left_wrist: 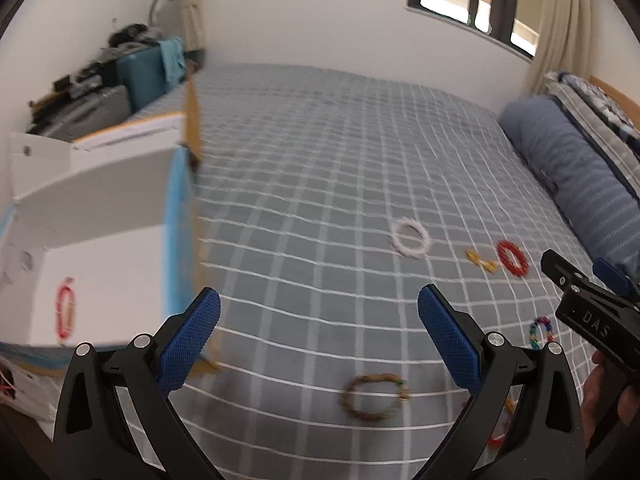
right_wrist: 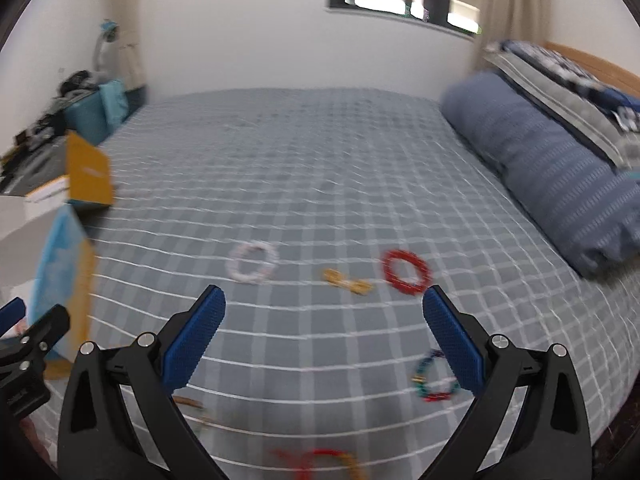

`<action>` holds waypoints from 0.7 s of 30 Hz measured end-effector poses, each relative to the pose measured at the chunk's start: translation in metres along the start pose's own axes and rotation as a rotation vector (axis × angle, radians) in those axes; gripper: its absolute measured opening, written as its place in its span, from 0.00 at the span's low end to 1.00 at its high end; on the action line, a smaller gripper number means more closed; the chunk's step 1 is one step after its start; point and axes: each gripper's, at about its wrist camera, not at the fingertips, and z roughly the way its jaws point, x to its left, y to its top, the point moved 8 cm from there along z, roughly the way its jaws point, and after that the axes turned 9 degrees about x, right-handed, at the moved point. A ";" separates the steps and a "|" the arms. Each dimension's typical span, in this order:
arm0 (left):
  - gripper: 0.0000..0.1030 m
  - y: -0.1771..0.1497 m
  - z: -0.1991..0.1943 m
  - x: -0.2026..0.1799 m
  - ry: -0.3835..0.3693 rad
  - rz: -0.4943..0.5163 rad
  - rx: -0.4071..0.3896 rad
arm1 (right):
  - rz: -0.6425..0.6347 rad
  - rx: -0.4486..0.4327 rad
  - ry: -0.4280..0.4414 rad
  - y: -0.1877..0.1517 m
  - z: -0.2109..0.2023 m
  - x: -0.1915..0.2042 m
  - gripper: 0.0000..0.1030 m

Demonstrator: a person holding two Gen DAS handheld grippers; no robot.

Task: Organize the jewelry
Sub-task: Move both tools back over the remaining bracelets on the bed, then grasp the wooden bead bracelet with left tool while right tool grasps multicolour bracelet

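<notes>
On our left stands the white box (left_wrist: pixel 100 264), flaps up, a red bracelet (left_wrist: pixel 65 312) lying inside it. Our left gripper (left_wrist: pixel 320 336) gapes wide, nothing between its pads, above the checked bedsheet (left_wrist: pixel 320 152); a brown bracelet (left_wrist: pixel 374 398) lies just beneath. Further over lie a white bracelet (right_wrist: pixel 252 262), a gold piece (right_wrist: pixel 347 282), a red ring (right_wrist: pixel 406 272) and a multicoloured bracelet (right_wrist: pixel 434 380). Our right gripper (right_wrist: pixel 324 336), marked "DAS", is wide and empty too. A blue pillow (right_wrist: pixel 540 168) bounds the right.
</notes>
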 end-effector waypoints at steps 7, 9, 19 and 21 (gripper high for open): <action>0.95 -0.039 0.051 -0.039 0.005 0.098 0.088 | 0.058 0.126 -0.042 -0.030 0.060 -0.062 0.92; 0.95 -0.051 0.065 -0.041 0.003 0.110 0.106 | 0.065 0.165 -0.039 -0.037 0.074 -0.071 0.92; 0.94 -0.086 0.110 -0.060 -0.031 0.165 0.215 | 0.103 0.260 -0.042 -0.062 0.112 -0.091 0.92; 0.94 -0.089 0.114 -0.063 -0.038 0.162 0.224 | 0.104 0.272 -0.041 -0.063 0.117 -0.091 0.89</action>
